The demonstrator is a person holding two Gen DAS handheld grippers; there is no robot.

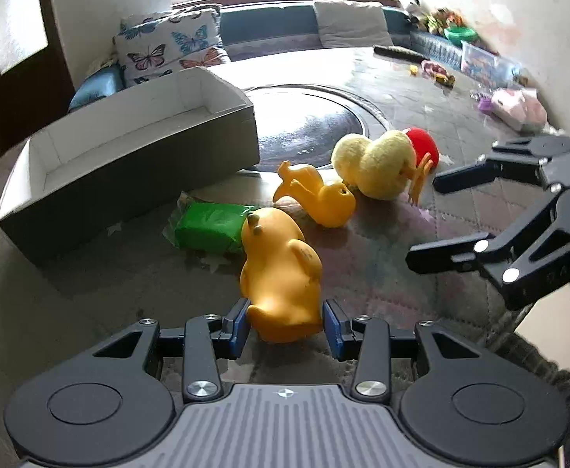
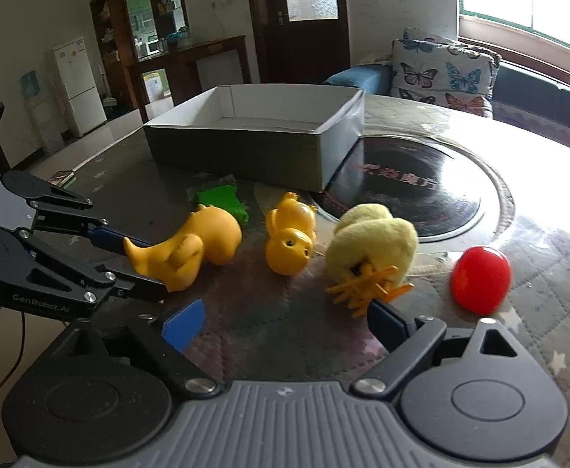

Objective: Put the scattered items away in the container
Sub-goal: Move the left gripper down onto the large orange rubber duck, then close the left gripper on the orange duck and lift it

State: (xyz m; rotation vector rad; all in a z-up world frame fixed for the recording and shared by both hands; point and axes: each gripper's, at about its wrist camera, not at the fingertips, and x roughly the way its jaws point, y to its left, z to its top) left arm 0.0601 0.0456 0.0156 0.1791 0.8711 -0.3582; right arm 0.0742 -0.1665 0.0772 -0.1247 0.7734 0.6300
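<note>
Left wrist view. The left gripper (image 1: 287,321) occupies the lower centre of the frame, its blue-padded fingers (image 1: 241,325) set against both flanks of the large orange rubber duck (image 1: 281,277), which lies on its side on the bench (image 1: 382,257); the fingers appear clamped on the duck's lower body, though the exact contact at the right pad is hard to confirm. Behind the duck's head lies a green packet (image 1: 207,230). At centre, a small orange duck (image 1: 320,199) lies on its side, just beside a yellow plush chick (image 1: 374,163). A red ball (image 1: 425,146) sits behind the chick, partly hidden by it. The grey cardboard box (image 1: 140,167), white inside and holding none of these toys, stands in the left half of the frame, near the green packet. The right gripper (image 1: 421,222) enters from the right edge.

Right wrist view. The right gripper (image 2: 285,319) fills the lower frame, fingers (image 2: 183,325) well apart with nothing between them; the right finger tip lies just below the plush chick's orange feet. The red ball rests at right, apart from the chick. The box stands at upper centre, beyond the toys.
</note>
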